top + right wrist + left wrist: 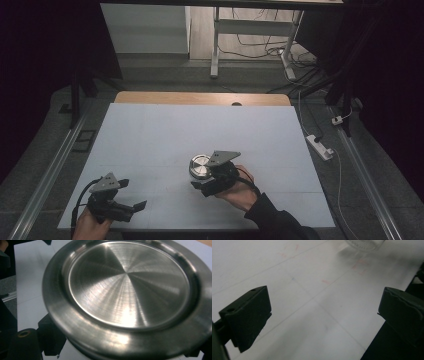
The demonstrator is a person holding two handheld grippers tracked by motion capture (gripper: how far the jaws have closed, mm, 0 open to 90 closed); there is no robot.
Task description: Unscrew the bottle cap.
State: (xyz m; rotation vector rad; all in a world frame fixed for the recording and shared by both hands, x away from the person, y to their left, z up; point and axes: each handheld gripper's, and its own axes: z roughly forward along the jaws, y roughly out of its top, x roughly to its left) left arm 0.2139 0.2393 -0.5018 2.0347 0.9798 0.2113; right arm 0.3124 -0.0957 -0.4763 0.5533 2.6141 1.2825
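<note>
A round jar with a brushed metal lid (200, 164) stands on the white table (200, 125), a little in front of its middle. My right gripper (202, 181) comes at it from the near right and is shut on the jar just under the lid's rim. In the right gripper view the lid (127, 287) lies close up, with the black jaws under its rim at bottom left and bottom right. My left gripper (134, 195) hovers near the table's front left corner, open with nothing between its fingers (249, 317). The jar's clear base (364, 245) appears far off in the left gripper view.
A wooden strip (200, 98) runs along the table's far edge. A white power strip (320, 146) with cables lies on the floor to the right. Metal rails (50, 170) flank the table, and a desk frame (216, 45) stands beyond it.
</note>
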